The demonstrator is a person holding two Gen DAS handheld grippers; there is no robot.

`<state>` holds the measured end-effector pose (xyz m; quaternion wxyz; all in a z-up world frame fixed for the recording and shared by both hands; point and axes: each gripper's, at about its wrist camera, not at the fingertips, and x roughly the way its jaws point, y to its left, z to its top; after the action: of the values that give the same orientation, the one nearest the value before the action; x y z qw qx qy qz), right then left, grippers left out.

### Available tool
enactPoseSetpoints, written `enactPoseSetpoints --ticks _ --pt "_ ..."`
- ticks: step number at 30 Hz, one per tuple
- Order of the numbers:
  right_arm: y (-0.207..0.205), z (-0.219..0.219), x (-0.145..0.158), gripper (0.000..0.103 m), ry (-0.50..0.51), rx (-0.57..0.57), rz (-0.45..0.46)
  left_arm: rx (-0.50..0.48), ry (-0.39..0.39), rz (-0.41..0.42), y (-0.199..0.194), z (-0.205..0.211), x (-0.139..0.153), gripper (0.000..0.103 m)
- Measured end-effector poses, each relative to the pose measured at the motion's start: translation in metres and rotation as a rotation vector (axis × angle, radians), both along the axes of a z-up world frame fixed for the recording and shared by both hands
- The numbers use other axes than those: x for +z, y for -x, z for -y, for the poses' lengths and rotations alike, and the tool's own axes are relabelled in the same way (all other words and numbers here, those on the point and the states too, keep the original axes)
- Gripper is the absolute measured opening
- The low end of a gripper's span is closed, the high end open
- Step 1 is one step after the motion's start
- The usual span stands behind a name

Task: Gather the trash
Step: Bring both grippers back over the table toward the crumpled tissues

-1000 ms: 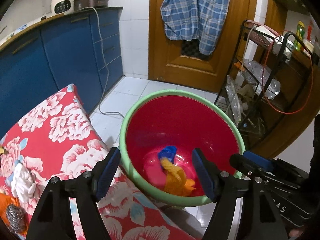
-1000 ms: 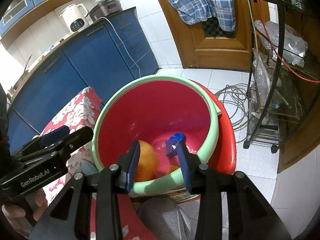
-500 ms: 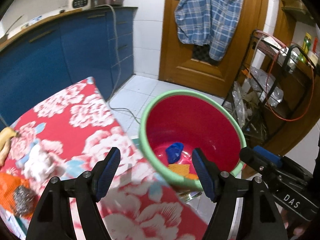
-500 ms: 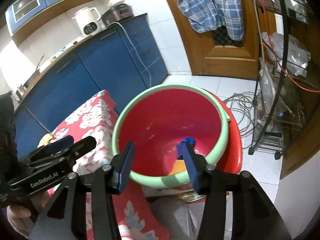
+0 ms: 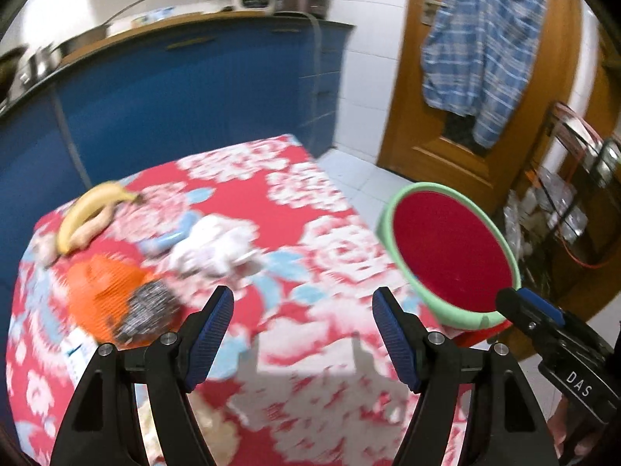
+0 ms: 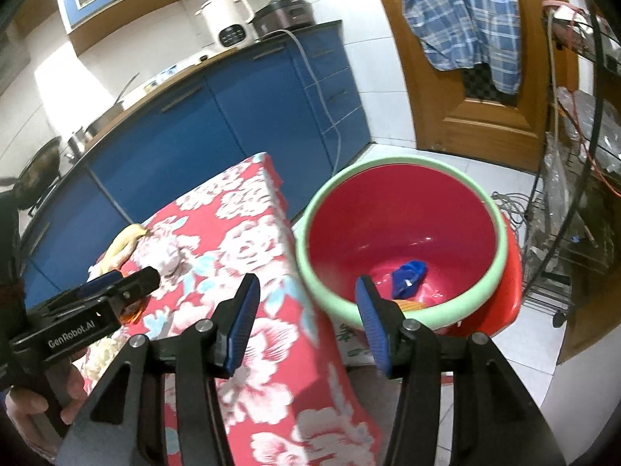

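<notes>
A red bucket with a green rim [image 6: 388, 163] stands on the floor beside a table under a red floral cloth [image 5: 310, 213]. At the bucket's bottom lie a blue scrap [image 6: 407, 272] and an orange piece [image 6: 407, 305]. My right gripper [image 6: 307, 285] hangs open over the near rim and the table's corner, nothing between its fingers. My left gripper [image 5: 302, 299] is open above the cloth, empty. Ahead of it lie a crumpled white tissue [image 5: 217, 248], an orange net [image 5: 101, 287] with a steel scourer [image 5: 151, 310], and a banana [image 5: 93, 209].
Blue kitchen cabinets [image 6: 233, 116] run behind the table, with a white kettle [image 6: 229, 23] on the counter. A wooden door [image 6: 465, 124] carries a plaid shirt [image 6: 465, 11]. A wire rack [image 6: 574, 194] and loose cables [image 6: 512, 202] stand right of the bucket.
The right gripper's jaws widened and the orange piece between them dropped into the bucket; it then drew back. The left gripper swung left from the bucket to over the table.
</notes>
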<state>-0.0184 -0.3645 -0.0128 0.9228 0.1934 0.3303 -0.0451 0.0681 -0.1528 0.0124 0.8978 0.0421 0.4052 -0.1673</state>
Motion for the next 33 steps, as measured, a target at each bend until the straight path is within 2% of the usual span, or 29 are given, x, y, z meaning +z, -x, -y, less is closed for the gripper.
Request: enactPoseSetpoints --ticks 11,19,26,29,33 --pt "-0.001 -0.046 0.002 0.058 0.019 0.099 -0.002 0.189 -0.013 -0.013 0.020 -0.076 -0.004 0.075" --pt "-0.002 -0.076 0.003 0.058 0.039 0.156 -0.004 0.289 -0.025 -0.032 0.034 -0.118 -0.013 0.075" --pt "-0.002 -0.099 0.000 0.059 0.053 0.201 -0.013 0.340 -0.018 -0.075 0.044 -0.141 -0.030 0.075" --pt "-0.002 -0.105 -0.001 0.064 0.052 0.217 -0.013 0.346 -0.005 -0.085 0.046 -0.148 -0.036 0.075" --pt "-0.003 -0.115 -0.002 0.065 0.063 0.237 -0.014 0.342 0.003 -0.090 0.051 -0.153 -0.041 0.075"
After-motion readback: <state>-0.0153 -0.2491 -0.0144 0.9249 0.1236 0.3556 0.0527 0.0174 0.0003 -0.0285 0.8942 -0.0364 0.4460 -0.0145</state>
